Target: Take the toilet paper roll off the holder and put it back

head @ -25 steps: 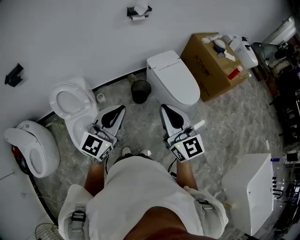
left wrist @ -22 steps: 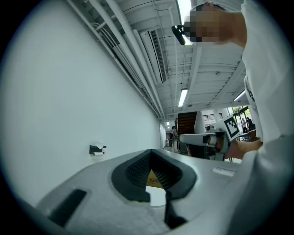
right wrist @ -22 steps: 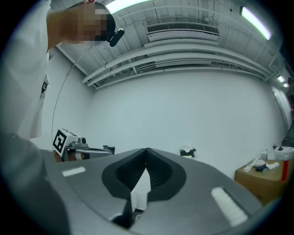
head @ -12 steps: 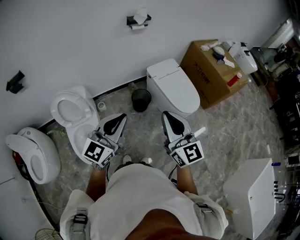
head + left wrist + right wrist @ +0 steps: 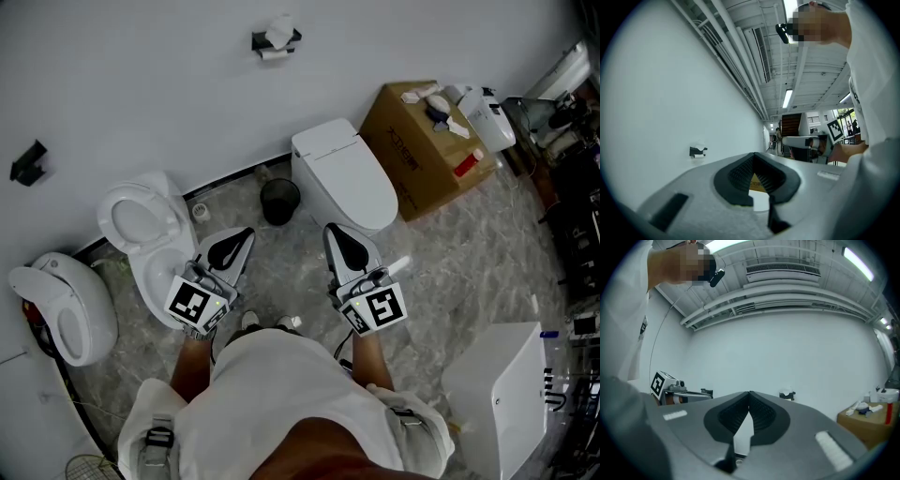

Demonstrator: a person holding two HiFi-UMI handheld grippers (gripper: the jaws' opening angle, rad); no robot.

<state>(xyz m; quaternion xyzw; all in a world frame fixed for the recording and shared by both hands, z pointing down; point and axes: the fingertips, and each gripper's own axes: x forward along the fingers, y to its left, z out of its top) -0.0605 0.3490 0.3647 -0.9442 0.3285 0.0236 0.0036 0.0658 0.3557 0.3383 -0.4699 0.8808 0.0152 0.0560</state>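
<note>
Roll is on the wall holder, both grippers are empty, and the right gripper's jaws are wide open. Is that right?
Not quite. The right gripper has its jaws closed together, tips touching, as the right gripper view shows. The rest stands: the toilet paper roll sits on the wall holder, and both grippers are empty, the left gripper too.

Bright, even light; fisheye vignette darkens corners
</note>
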